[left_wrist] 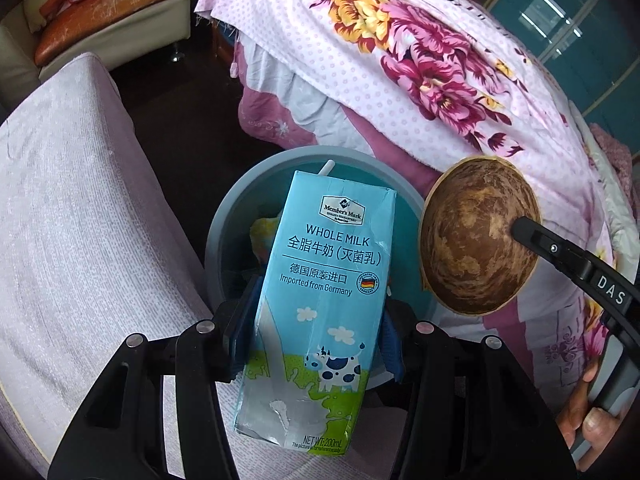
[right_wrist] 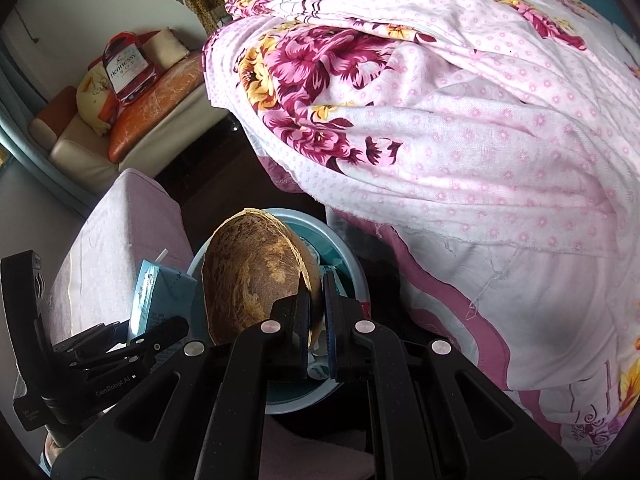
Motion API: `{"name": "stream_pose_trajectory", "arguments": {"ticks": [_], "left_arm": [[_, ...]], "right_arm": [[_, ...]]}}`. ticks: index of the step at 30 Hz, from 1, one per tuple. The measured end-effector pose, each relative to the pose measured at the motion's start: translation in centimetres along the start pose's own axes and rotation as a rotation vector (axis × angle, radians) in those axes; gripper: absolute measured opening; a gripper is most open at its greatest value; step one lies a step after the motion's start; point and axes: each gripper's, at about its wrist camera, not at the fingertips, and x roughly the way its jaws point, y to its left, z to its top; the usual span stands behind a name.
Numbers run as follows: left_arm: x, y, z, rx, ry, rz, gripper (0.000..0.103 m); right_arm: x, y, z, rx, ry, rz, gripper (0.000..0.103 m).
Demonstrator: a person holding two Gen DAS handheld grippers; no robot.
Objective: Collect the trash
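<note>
A light-blue whole milk carton [left_wrist: 320, 300] with a white straw stands between the blue pads of my left gripper [left_wrist: 320, 332], which is shut on its lower sides. It hangs over a round blue bin [left_wrist: 230, 216] that holds a yellowish wrapper [left_wrist: 262, 232]. To the right, a brown mottled half shell [left_wrist: 476, 240] is pinched at its rim by my right gripper [right_wrist: 316, 300], whose jaws are shut on it. In the right wrist view the shell [right_wrist: 248, 280] hangs over the bin [right_wrist: 352, 264], with the carton [right_wrist: 160, 296] and the left gripper [right_wrist: 132, 344] to its left.
A pink floral quilt [right_wrist: 440, 120] is heaped right behind the bin. A lilac-covered seat [left_wrist: 80, 200] lies on the left, with dark floor between. Farther back stands a sofa [right_wrist: 160, 100] with a red bag [right_wrist: 126, 66]. A person's hand [left_wrist: 592, 420] grips the right tool.
</note>
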Motion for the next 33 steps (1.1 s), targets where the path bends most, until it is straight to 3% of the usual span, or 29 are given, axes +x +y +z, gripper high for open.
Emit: {"name": "stream_pose_trajectory", "arguments": {"ticks": [1, 6, 11, 14, 16, 18, 23, 33], "left_arm": [[0.2, 0.0, 0.1, -0.006, 0.002, -0.004, 0.054], [0.2, 0.1, -0.1, -0.014, -0.007, 0.007, 0.08], [-0.8, 1.0, -0.9, -0.035, -0.012, 0.014, 0.082], [-1.6, 1.9, -1.6, -0.058, -0.022, 0.031, 0.091], [-2.2, 2.5, -2.1, -0.074, -0.032, 0.027, 0.091], [-2.5, 3.1, -2.5, -0.09, -0.027, 0.019, 0.092], [-3.5, 3.9, -3.7, -0.105, -0.029, 0.027, 0.092], [-6.3, 4.5, -5.8, -0.111, -0.062, 0.072, 0.092]], "right_arm": [[0.1, 0.0, 0.0, -0.001, 0.002, -0.003, 0.007], [0.7, 0.4, 0.1, -0.013, 0.012, -0.013, 0.007], [1.5, 1.2, -0.1, -0.03, 0.039, 0.004, 0.009], [1.8, 1.9, -0.2, -0.045, 0.049, 0.015, 0.013], [2.1, 2.4, -0.3, -0.051, 0.06, 0.036, 0.019], [2.2, 2.7, -0.3, -0.054, 0.063, 0.041, 0.049], [1.5, 3.9, -0.8, -0.06, 0.065, 0.046, 0.073], [-1.0, 7.1, -2.3, -0.169, 0.06, 0.019, 0.085]]}}
